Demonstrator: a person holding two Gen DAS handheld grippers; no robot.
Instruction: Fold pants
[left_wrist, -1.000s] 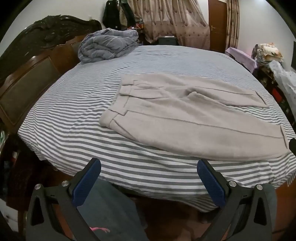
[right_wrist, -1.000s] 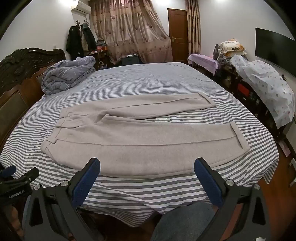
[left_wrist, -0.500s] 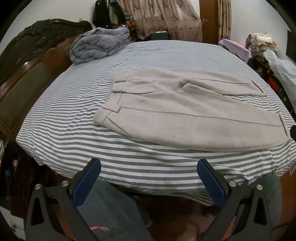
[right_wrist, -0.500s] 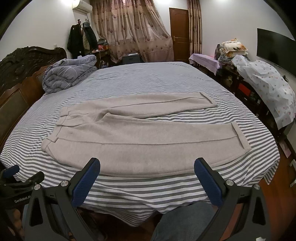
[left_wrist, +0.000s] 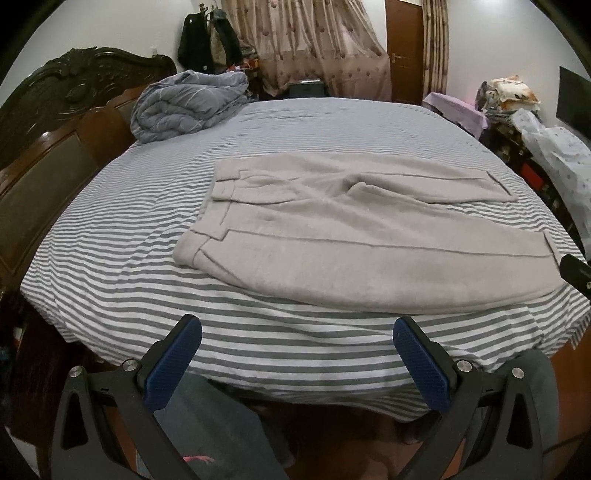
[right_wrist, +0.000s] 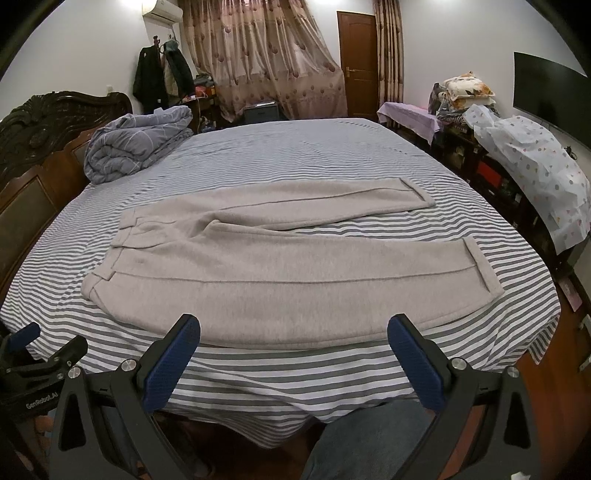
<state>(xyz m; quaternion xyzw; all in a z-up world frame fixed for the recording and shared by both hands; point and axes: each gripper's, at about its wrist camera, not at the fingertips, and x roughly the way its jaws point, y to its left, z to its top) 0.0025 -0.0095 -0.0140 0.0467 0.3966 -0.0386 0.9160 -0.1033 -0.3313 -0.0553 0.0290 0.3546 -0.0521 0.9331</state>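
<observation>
While the pants lie flat across the striped bed, legs splayed, both tools, left and right, gape empty; best pinch the near leg's waist and cuff together.

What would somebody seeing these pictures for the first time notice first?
Most likely the beige pants spread flat across the near half of the striped bed, waistband to the left, legs running right and parted. Next, the blue-padded fingers of the left hand-held gripper and the right hand-held gripper, both wide open and short of the bed's near edge. A rolled grey-blue comforter sits in the far left corner by the dark carved headboard.
</observation>
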